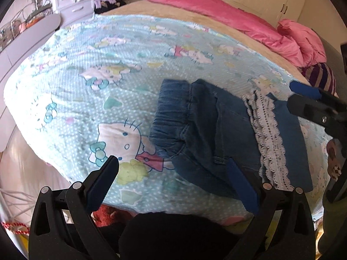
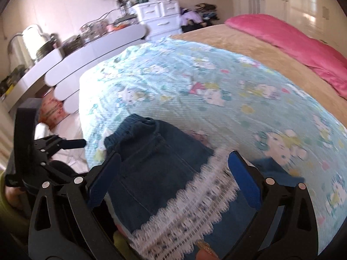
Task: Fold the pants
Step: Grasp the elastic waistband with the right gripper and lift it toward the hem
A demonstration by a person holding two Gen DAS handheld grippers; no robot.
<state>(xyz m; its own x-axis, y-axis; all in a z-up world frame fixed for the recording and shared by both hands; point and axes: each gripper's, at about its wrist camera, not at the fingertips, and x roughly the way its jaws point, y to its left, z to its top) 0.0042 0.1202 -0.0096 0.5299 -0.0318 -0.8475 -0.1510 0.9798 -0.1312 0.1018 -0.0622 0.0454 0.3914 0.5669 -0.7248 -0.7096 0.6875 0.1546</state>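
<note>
Pants [image 1: 206, 127], small denim pair with white lace trim [image 1: 271, 143], lying on the blue cartoon-print blanket [image 1: 108, 65] near the bed's front edge; waistband [image 1: 171, 106] toward the left, lace cuffs toward the right. Already doubled: upper denim layer laid over a lower one, lace band crossing the middle of the stack, a plain blue strip showing past the lace on the right. Left gripper [image 1: 173, 179] spread wide, nothing held, hovering low at the near edge of the pants; its right finger [image 1: 240, 184] over the denim by the pocket seam, left finger over bare blanket. Likely poised to pin or pick the near fold. Right gripper [image 2: 173, 177] also wide apart and empty, straddling the pants from the cuff end, lace and denim lying between the fingers but not clamped; contact with the cloth not clear from the blur. In the left view, the right gripper [image 1: 312, 99] seen at the far right, above the cuff end. Both tools placed at opposite ends, probably so each can take a corner for the next fold or smooth the stack flat. Pink pillows [image 1: 216, 6] and tan cover [image 1: 151, 10] well behind, clear of the work. Risk: the lace bunching, or only the top layer getting caught.
</note>
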